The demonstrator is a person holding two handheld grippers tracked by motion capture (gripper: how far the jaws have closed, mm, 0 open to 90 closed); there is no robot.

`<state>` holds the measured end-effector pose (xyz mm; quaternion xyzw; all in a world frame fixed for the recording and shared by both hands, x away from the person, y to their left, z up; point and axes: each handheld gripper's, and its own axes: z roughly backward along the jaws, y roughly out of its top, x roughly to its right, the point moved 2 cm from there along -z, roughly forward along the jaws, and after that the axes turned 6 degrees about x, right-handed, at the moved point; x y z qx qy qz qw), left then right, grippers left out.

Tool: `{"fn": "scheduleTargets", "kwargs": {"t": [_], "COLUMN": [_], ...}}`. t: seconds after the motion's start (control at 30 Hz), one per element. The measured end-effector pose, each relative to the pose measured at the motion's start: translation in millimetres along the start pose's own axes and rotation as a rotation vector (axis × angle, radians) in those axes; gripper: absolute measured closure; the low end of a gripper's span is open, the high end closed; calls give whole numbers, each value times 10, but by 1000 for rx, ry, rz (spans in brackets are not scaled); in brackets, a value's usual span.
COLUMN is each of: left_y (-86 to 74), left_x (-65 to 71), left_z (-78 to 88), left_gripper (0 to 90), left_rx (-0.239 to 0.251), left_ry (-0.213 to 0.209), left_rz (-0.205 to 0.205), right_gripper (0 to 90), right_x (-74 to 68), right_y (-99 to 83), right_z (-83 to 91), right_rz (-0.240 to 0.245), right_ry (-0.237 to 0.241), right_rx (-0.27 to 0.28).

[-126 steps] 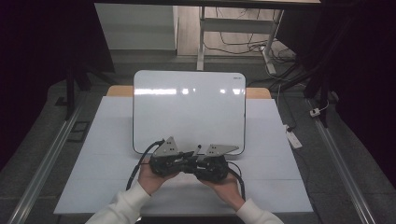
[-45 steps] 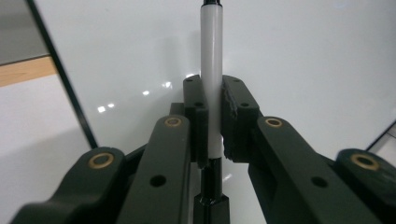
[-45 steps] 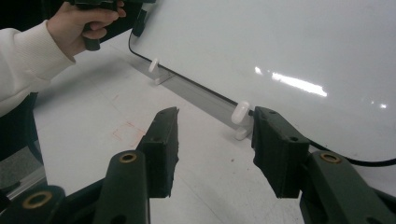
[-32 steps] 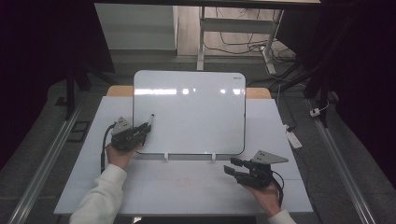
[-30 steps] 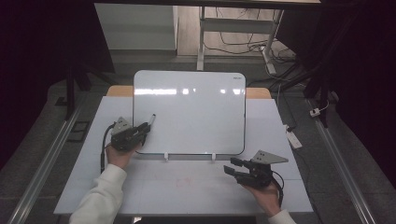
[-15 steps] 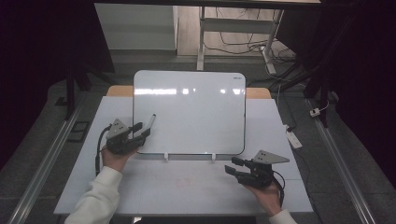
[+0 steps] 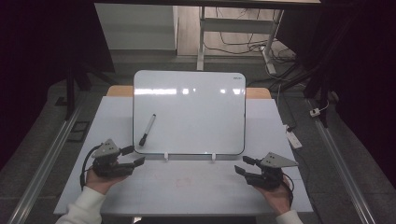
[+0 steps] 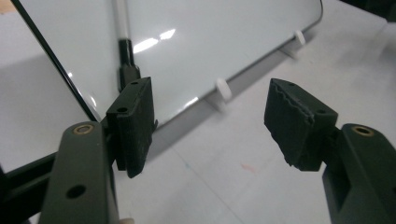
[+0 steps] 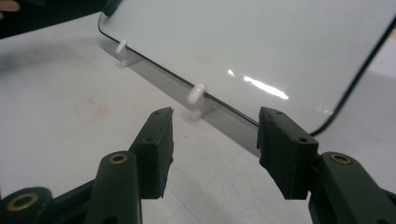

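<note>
A white table (image 7: pixel 187 186) with a smooth matte top is carrying a glossy whiteboard (image 7: pixel 196 112), a rounded-corner rectangle with a thin dark edge, at the middle of the high view. Ceiling lights are glinting off its slick surface. Its near edge is sitting on two small white pegs (image 7: pixel 166 156), rounded like knobs. A marker (image 7: pixel 147 129), a slim white barrel with a black cap, is lying on the board toward 9 o'clock from the board's middle, the cap pointing to 7 o'clock.

The left gripper (image 7: pixel 135 162) is sitting in the person's left hand (image 7: pixel 100 179) at about 8 o'clock on the table, just off the board's near left corner. Its two black jaws are standing apart with nothing between them; in the left gripper view (image 8: pixel 210 121) the blocky pads show ridged, slightly toothed faces, and the marker's black cap (image 8: pixel 126 60) is showing just above the left pad, against the board.

The right gripper (image 7: pixel 240 165) is resting in the right hand (image 7: pixel 278 196) at about 4 o'clock, near the board's near right corner and well apart from the other gripper. Its jaws are also spread wide and empty; the right gripper view (image 9: pixel 215 149) is looking between them at the board's dark rounded edge and a white peg (image 9: pixel 196 93). A faint reddish smudge (image 7: pixel 184 181) is marking the table between the two grippers. A grey three-cornered plate (image 7: pixel 278 160) is riding on top of the right gripper.
</note>
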<state>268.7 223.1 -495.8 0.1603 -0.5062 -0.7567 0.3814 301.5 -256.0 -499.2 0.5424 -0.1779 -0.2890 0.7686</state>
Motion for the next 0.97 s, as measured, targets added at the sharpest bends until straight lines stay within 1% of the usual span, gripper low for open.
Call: {"fn": "scheduleTargets", "kwargs": {"t": [0.07, 0.17, 0.27, 0.4, 0.53, 0.97], "left_y": [-41, -116, -177, -213, -238, -279], "left_x": [31, 58, 83, 102, 83, 68], "left_z": [42, 95, 142, 176, 180, 145], "left_gripper": [330, 318, 310, 305, 301, 290], "left_rx": [-9, -24, -33, -37, -36, -52], "left_ry": [-10, -21, -25, -29, -28, -33], "left_rz": [-1, 5, 11, 9, 20, 31], "right_gripper": [450, 442, 438, 436, 434, 433], "right_x": [19, 53, 94, 125, 138, 141], "right_y": [-17, -58, -91, -123, -152, -152], "right_z": [27, 65, 99, 126, 135, 128], "right_rz": [16, 27, 29, 54, 76, 86], "right_ry": [-14, -34, -51, -68, -83, -86], "right_rx": [-2, -11, -15, -29, -40, -39]}}
